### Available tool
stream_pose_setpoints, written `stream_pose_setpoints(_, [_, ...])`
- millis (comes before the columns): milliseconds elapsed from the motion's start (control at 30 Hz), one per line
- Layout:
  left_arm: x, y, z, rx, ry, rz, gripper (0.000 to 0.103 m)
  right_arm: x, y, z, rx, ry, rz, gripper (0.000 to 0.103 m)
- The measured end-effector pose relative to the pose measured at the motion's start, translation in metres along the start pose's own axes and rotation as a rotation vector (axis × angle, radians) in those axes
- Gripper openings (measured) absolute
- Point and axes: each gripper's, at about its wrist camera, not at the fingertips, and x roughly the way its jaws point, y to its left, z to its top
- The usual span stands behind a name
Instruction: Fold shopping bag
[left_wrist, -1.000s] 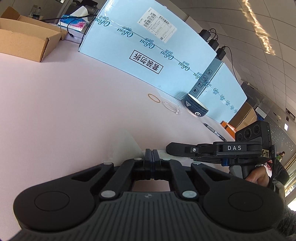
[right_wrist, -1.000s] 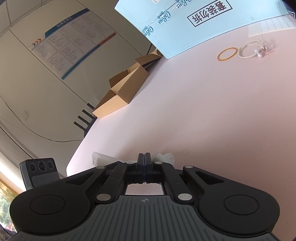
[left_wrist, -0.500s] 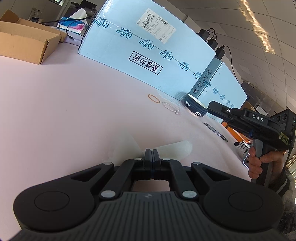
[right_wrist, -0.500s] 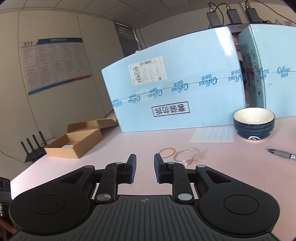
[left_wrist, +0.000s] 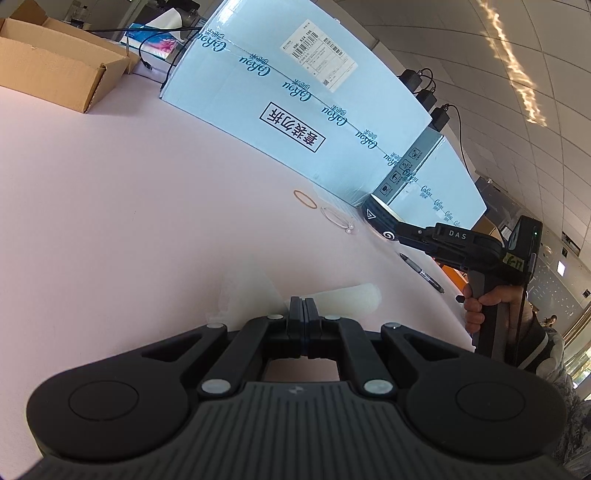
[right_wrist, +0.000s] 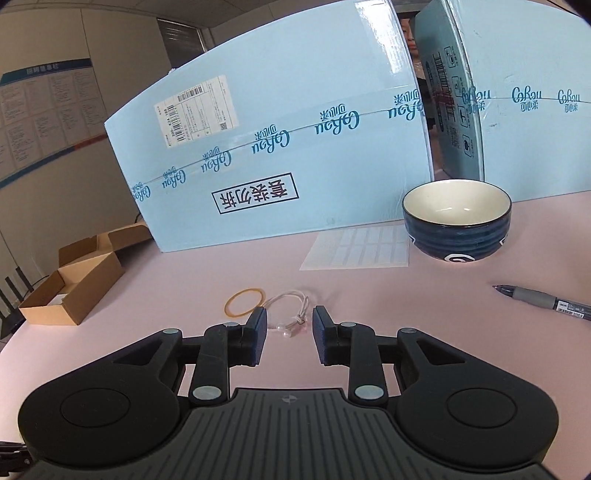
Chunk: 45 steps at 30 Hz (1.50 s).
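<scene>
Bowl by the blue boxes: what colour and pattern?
The bowl is dark blue with ribbed sides, a white spiral mark and cream inside; right wrist view shows it best.

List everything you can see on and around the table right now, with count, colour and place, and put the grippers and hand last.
shopping bag: 1, translucent white, on the table at the left gripper's tips
table: 1, pale pink
big cartons: 2, light blue, upright along the far edge
bowl: 1, dark blue, cream inside, before the cartons
label sheet: 1, white, left of the bowl
rubber band: 1, tan, mid-table
pearl cord: 1, white, beside the rubber band
pen: 1, grey, right side
open box: 1, brown, far left
left gripper: shut on the bag
right gripper: opening, nothing between
hand: holding the right gripper's handle
</scene>
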Motion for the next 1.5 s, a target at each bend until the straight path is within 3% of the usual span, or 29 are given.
stream_pose_setpoints(267, [0.000, 0.003, 0.000, -0.025, -0.006, -0.020, 0.002, 0.043, -0.015, 0.009, 0.198, 0.133, -0.012, 0.025])
stream_pose_setpoints(367, [0.000, 0.004, 0.001, -0.032, -0.006, -0.028, 0.002, 0.045, -0.018, 0.007, 0.234, 0.114, 0.012, 0.025])
stream_pose_setpoints(533, [0.000, 0.005, 0.001, -0.039, -0.005, -0.036, 0.002, 0.056, 0.011, 0.009, 0.080, 0.115, -0.080, 0.027])
stream_pose_setpoints(700, [-0.002, 0.005, 0.000, -0.038, -0.011, -0.038, 0.002, 0.065, 0.044, -0.003, -0.219, 0.094, -0.169, 0.027])
stream_pose_setpoints(833, [-0.001, 0.004, 0.000, -0.034, -0.014, -0.035, 0.002, 0.060, 0.043, -0.005, -0.243, 0.085, -0.163, 0.020])
stream_pose_setpoints(900, [-0.001, 0.003, 0.000, -0.028, -0.013, -0.032, 0.002, 0.054, 0.045, -0.007, -0.261, 0.074, -0.152, 0.008])
stream_pose_setpoints(1000, [0.000, 0.001, 0.000, -0.015, -0.014, -0.026, 0.002, 0.036, 0.055, -0.016, -0.336, 0.036, -0.143, 0.008])
stream_pose_setpoints(1133, [0.000, 0.000, 0.000, -0.003, -0.016, -0.021, 0.002, -0.008, 0.089, -0.036, -0.590, -0.056, -0.150, 0.008])
stream_pose_setpoints(1300, [-0.001, -0.001, 0.000, 0.011, -0.019, -0.016, 0.002, -0.057, 0.145, -0.100, -1.151, -0.156, -0.217, 0.008])
stream_pose_setpoints(1400, [-0.002, -0.002, 0.000, 0.020, -0.020, -0.012, 0.002, -0.062, 0.161, -0.145, -1.462, -0.146, -0.268, 0.008])
stream_pose_setpoints(1500, [-0.003, -0.003, -0.001, 0.029, -0.023, -0.009, 0.002, -0.059, 0.164, -0.161, -1.528, -0.087, -0.236, 0.008])
